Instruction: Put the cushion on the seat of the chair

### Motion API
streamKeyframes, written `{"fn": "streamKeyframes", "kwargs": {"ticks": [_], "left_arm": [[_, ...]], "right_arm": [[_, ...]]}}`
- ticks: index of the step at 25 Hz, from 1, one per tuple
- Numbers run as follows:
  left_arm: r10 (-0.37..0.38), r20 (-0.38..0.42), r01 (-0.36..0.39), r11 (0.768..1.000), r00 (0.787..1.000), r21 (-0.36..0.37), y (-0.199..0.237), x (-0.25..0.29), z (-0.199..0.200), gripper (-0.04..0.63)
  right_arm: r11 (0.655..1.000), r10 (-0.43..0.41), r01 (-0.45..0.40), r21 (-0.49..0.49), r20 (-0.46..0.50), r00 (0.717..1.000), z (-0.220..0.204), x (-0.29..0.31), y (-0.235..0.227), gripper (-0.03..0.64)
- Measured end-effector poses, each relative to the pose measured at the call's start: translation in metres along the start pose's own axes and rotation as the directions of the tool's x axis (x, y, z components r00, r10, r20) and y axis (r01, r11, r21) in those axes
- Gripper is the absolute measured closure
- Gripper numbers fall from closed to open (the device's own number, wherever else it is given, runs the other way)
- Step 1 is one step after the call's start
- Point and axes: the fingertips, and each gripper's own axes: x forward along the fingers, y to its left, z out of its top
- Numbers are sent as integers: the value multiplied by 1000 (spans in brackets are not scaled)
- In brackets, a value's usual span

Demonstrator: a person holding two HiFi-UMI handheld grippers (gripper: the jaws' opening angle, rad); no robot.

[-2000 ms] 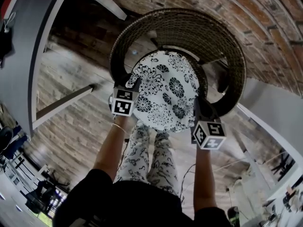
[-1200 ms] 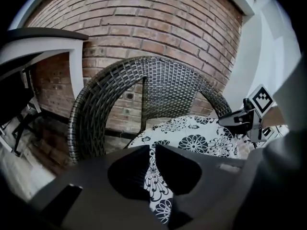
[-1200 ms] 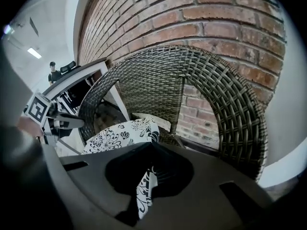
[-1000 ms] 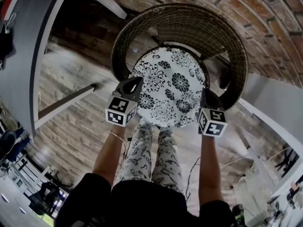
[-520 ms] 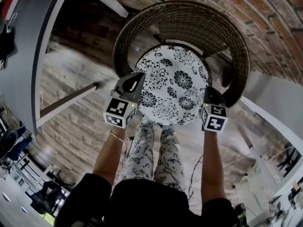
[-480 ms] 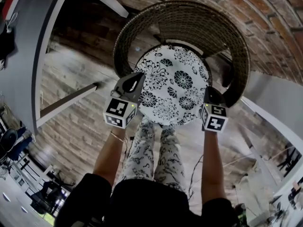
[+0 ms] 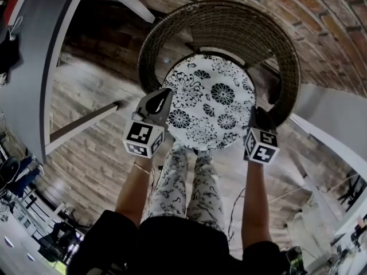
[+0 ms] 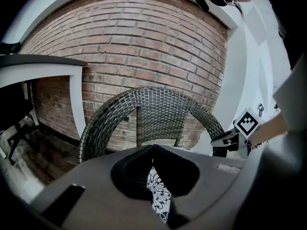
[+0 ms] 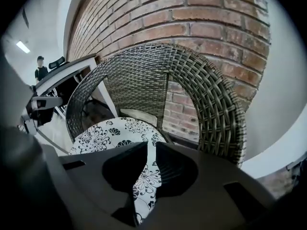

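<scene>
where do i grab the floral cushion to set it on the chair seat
Pinch the thin rim of the floral cushion at its left and right sides, coming from the open front of the wicker chair. It is a flat round pad, and the curved backrest walls off the rear. The left gripper and right gripper hold it so.

Ringing the seat's back edge and both side edges with the tall curved backrest of the dark woven-wicker chair [image 7: 229, 24], blocking any reach from there. Leaving only the front edge open, yet crowding that gap with the person's floral-trousered legs [image 7: 184, 176]. Spanning nearly the whole seat with the round white cushion printed with black flowers [image 7: 209, 102]. Backing closely onto a red brick wall [image 7: 327, 33]. Narrowing the wooden floor [image 7: 86, 79] at the chair's left with a slanting white table leg [image 7: 80, 128].
</scene>
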Motion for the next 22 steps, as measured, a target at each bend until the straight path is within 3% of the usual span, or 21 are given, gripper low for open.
{"fn": "streamKeyframes", "kwargs": {"ticks": [8,22], "left_arm": [[-34,30,34,999,999,12,-7,-10,19,591],[-79,93,73,995,992,70,-20,-45,70,591]], "right_arm": [[995,28,-39,91,122,992,27,-27,14,616],[976,19,-82,201,295,955,75,-103,27,617]]}}
